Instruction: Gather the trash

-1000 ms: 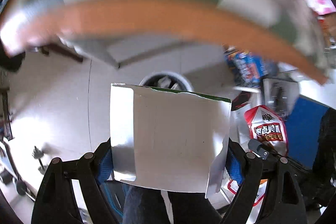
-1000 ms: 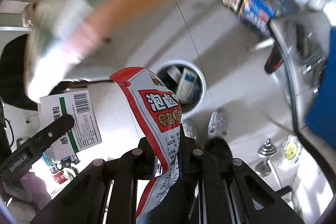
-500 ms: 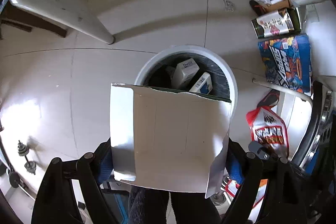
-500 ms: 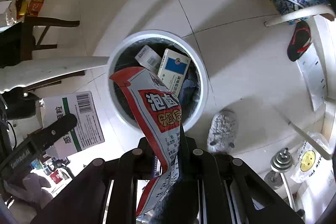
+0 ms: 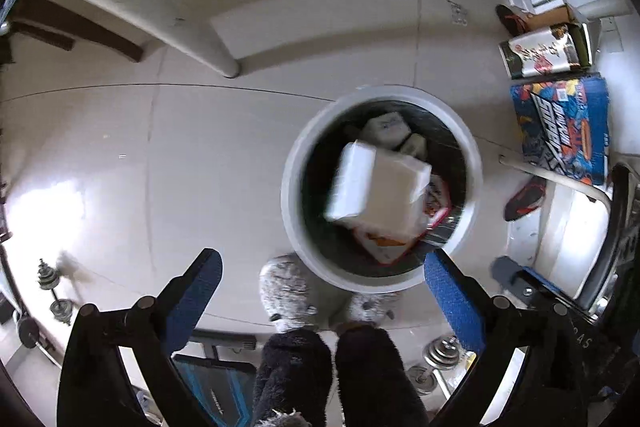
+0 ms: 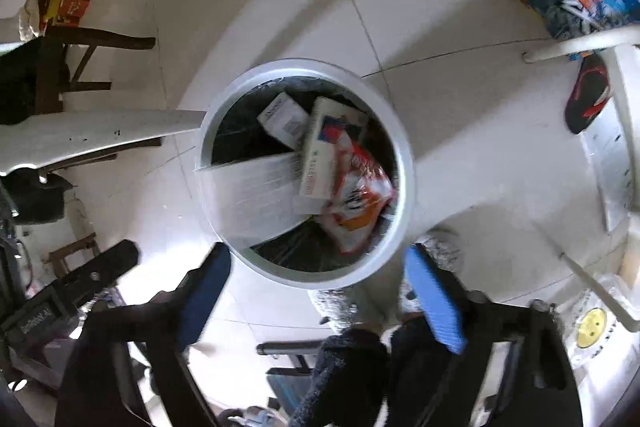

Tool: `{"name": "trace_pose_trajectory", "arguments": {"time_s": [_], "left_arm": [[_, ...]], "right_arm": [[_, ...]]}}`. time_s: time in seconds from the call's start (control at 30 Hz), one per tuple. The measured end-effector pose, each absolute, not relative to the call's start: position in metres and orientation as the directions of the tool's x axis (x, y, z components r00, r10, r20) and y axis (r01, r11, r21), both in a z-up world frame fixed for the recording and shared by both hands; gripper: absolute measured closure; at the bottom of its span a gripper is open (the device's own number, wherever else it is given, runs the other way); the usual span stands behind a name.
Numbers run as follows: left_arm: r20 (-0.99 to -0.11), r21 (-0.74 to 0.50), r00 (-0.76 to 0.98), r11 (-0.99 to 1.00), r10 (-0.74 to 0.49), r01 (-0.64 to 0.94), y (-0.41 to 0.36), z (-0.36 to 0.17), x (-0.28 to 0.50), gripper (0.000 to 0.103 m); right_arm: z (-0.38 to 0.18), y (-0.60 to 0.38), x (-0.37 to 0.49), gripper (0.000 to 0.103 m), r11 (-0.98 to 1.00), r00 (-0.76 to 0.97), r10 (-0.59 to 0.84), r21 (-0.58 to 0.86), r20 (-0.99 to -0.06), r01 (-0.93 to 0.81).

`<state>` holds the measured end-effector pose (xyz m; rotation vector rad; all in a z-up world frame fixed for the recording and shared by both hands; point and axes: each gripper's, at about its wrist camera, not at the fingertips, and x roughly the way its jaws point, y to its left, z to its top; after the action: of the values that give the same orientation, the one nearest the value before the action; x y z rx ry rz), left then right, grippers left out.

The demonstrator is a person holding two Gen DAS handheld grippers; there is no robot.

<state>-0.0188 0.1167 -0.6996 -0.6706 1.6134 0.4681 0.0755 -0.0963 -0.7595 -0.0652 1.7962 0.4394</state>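
Observation:
A round white trash bin with a black liner stands on the floor below both grippers; it also shows in the right wrist view. A white cardboard box is blurred in mid-fall over the bin mouth, seen too in the right wrist view. A red and white snack bag lies inside the bin on other small boxes. My left gripper is open and empty above the bin's near rim. My right gripper is open and empty too.
The person's fuzzy slippers stand at the bin's near side. A white table leg slants at the left. A blue printed box, a carton and a dark shoe lie right. Dumbbells lie at the lower left.
Both grippers have opened. The white box has left my left gripper and the snack bag my right; both have dropped into the bin, the box still falling.

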Motion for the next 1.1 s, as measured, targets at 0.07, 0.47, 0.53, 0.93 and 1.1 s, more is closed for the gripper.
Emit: {"name": "trace_pose_trajectory", "arguments": {"time_s": [0.07, 0.47, 0.53, 0.93, 1.1], "left_arm": [[-0.991, -0.03, -0.08, 0.754, -0.11, -0.656, 0.116, -0.687, -0.026, 0.0], [-0.997, 0.039, -0.07, 0.762, -0.009, -0.647, 0.088, -0.552, -0.064, 0.0], [-0.998, 0.033, -0.061, 0.769, -0.008, -0.638, 0.081, -0.521, -0.067, 0.0], [-0.993, -0.092, 0.109, 0.817, -0.036, -0.569, 0.048, -0.307, -0.088, 0.0], [-0.98, -0.147, 0.193, 0.813, -0.044, -0.563, 0.041, -0.243, -0.099, 0.0]], "right_arm": [[-0.748, -0.096, 0.072, 0.001, 0.923, -0.232, 0.119, 0.193, -0.966, -0.332], [-0.599, -0.109, 0.045, 0.001, 0.881, -0.102, 0.019, 0.065, -0.995, -0.469], [-0.556, -0.113, 0.041, 0.001, 0.88, -0.098, 0.029, 0.072, -0.995, -0.469], [-0.304, -0.143, 0.017, 0.001, 0.852, -0.06, 0.17, 0.177, -0.984, -0.492], [-0.226, -0.157, 0.007, 0.001, 0.829, -0.042, 0.238, 0.225, -0.97, -0.512]]}}
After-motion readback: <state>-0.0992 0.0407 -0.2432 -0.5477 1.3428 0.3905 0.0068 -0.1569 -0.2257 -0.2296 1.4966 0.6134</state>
